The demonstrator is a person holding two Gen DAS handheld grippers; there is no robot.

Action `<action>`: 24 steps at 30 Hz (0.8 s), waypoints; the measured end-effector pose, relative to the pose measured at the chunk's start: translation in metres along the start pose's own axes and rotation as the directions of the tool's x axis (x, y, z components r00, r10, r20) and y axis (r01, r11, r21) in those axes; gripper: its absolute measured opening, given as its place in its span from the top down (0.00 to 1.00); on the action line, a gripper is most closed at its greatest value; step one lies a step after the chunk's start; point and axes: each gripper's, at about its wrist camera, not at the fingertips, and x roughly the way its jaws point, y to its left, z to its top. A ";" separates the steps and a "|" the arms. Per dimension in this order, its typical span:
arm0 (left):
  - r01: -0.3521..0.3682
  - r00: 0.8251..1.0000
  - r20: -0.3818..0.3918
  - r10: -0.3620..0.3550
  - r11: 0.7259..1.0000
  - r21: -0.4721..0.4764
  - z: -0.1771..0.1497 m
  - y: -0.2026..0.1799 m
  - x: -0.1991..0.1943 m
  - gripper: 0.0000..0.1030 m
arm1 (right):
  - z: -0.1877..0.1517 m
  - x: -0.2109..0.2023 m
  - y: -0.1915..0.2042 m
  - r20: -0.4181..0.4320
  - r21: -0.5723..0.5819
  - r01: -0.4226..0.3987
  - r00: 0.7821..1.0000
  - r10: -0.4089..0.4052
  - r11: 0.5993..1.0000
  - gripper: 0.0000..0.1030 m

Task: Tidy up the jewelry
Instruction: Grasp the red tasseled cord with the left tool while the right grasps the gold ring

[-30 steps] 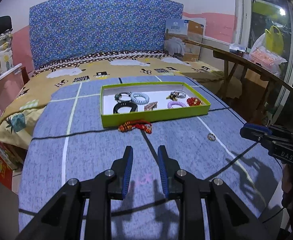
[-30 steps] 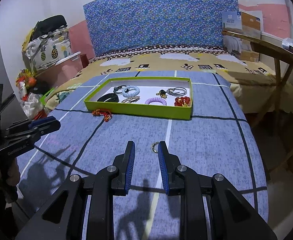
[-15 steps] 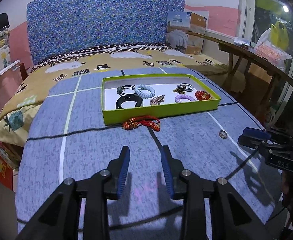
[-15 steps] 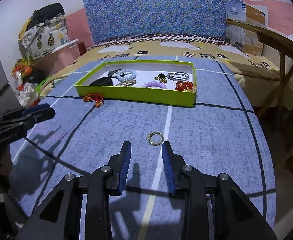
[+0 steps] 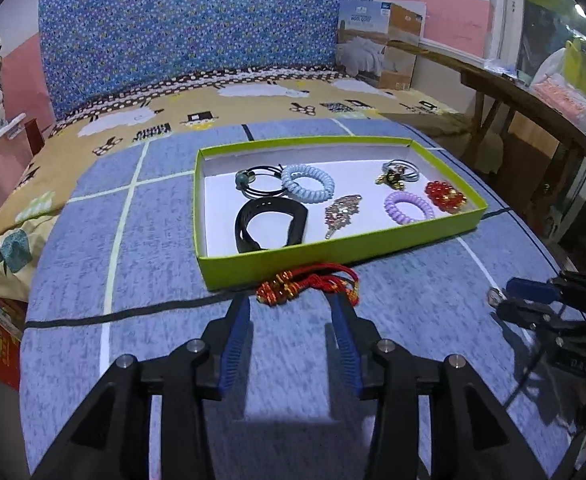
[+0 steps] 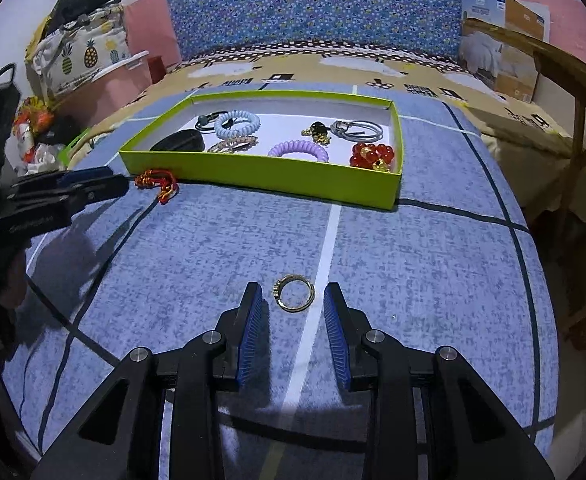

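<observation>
Small gold metal ring (image 6: 294, 293) lies between my parted right tongs (image 6: 293, 300), framed for pinching; my parted left tongs (image 5: 291, 304) flank the red-and-gold braided cord bracelet (image 5: 307, 282) outside the lime-green cardboard tray (image 5: 333, 248).

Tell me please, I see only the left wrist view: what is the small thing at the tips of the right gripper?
Observer: A gold ring. It lies flat on the blue cloth between the open fingers of the right gripper and touches neither.
Operator: Does my left gripper touch the red bracelet?
Observer: It seems not. In the right wrist view, a narrow gap shows between the tips of the left gripper and the red bracelet.
</observation>
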 end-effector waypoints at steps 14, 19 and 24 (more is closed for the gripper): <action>0.000 0.997 -0.076 0.002 1.000 0.017 0.010 -0.002 0.031 0.54 | 0.004 0.008 -0.001 -0.025 0.000 -0.004 1.000 0.004 1.000 0.68; 0.074 0.994 -0.079 -0.070 0.996 0.049 0.006 -0.012 0.023 0.54 | 0.004 0.008 -0.001 -0.025 0.001 -0.005 1.000 0.006 1.000 0.68; 0.095 0.994 -0.070 -0.089 0.992 0.083 0.005 -0.018 0.020 0.54 | 0.004 0.008 -0.001 -0.025 0.000 -0.005 1.000 0.005 1.000 0.68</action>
